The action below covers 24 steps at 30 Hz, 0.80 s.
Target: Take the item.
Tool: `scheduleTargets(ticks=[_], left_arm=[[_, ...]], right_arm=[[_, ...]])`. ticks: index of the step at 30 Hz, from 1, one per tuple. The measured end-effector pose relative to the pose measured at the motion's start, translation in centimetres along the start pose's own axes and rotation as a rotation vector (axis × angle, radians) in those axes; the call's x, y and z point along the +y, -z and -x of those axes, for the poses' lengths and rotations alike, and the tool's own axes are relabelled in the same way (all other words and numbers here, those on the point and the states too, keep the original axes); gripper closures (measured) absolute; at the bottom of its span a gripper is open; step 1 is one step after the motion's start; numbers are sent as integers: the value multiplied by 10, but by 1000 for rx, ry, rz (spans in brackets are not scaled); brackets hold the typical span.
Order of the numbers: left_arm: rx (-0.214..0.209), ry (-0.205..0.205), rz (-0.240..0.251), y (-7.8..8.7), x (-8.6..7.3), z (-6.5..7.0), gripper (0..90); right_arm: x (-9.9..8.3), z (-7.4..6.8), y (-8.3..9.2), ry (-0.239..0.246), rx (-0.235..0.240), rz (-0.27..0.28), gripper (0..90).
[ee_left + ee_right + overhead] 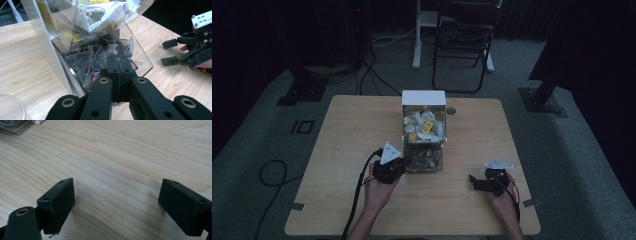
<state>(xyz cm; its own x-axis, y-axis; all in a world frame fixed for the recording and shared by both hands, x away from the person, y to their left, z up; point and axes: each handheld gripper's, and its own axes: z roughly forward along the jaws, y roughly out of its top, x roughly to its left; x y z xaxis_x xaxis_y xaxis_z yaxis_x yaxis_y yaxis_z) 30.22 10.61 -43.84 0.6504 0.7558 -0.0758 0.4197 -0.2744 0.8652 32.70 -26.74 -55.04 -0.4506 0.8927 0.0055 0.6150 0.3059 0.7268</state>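
Observation:
A clear plastic box [440, 150] with a white top [423, 98] lies mid-table, open toward me. Its far part holds white and yellow tea bags [422, 124]; its near part holds bags with dark red tags [428, 159]. My left gripper [409, 161] reaches into the near opening. In the left gripper view its jaws [119, 66] are pressed together among the dark-tagged bags [83, 58], and I see nothing caught between the pads. My right gripper [472, 181] rests low over bare wood at the right, its fingers [58, 201] wide apart; it also appears as the far gripper [166, 52].
The wooden table [347, 130] has room left and right of the box. A small round disc [451, 111] lies beside the box's far right corner. A clear round rim [10, 107] shows near my left gripper. A folding chair [462, 35] stands beyond the table.

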Motion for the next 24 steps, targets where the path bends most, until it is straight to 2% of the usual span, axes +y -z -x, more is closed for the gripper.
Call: scheduleTargets(ticks=[6,24], left_arm=[[-10,-14,10,6,0,-2,900],[-13,-15,24,21,5,-9,900]], right_arm=[[0,0,0,1,0,0,133],[0,0,0,1,0,0,132]])
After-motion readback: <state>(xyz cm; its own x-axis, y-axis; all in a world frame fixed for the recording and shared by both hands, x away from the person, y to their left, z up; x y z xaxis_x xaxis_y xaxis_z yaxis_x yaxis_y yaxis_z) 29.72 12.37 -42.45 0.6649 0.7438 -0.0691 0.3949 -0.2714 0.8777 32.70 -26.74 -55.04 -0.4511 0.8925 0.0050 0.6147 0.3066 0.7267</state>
